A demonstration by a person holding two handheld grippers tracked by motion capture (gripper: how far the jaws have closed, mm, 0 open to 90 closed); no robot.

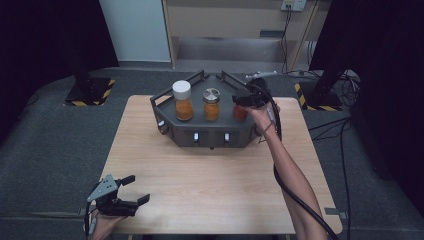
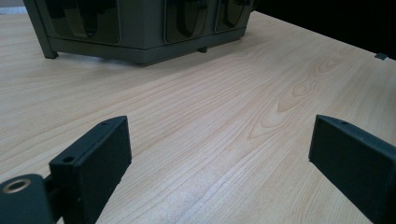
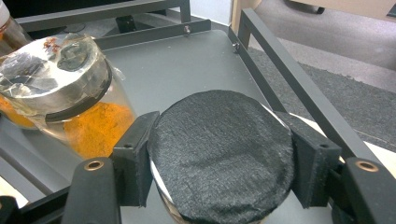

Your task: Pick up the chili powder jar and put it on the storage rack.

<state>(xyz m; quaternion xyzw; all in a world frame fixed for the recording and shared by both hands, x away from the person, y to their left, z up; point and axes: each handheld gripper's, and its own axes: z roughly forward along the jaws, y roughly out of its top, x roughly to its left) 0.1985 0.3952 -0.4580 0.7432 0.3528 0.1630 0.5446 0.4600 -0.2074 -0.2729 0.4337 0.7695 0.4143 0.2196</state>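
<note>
Jar (image 1: 240, 113) with a black lid (image 3: 219, 151) stands at the right end of the grey tray (image 1: 210, 135), its lid pinched by the right gripper (image 3: 219, 158). Beside it stands a silver-lidded jar (image 1: 211, 104). Left gripper (image 1: 131, 190) hovers spread over the counter's (image 1: 210, 185) near-left corner.

Three jars (image 1: 211, 104) side by side on rack (image 1: 210, 131), rack on table (image 1: 200, 185)

Matt grey metal tray (image 3: 196, 60), light wood-grain table (image 2: 224, 121), rough black fabric-like lid (image 3: 219, 154), clear glass jar (image 3: 88, 126).
</note>
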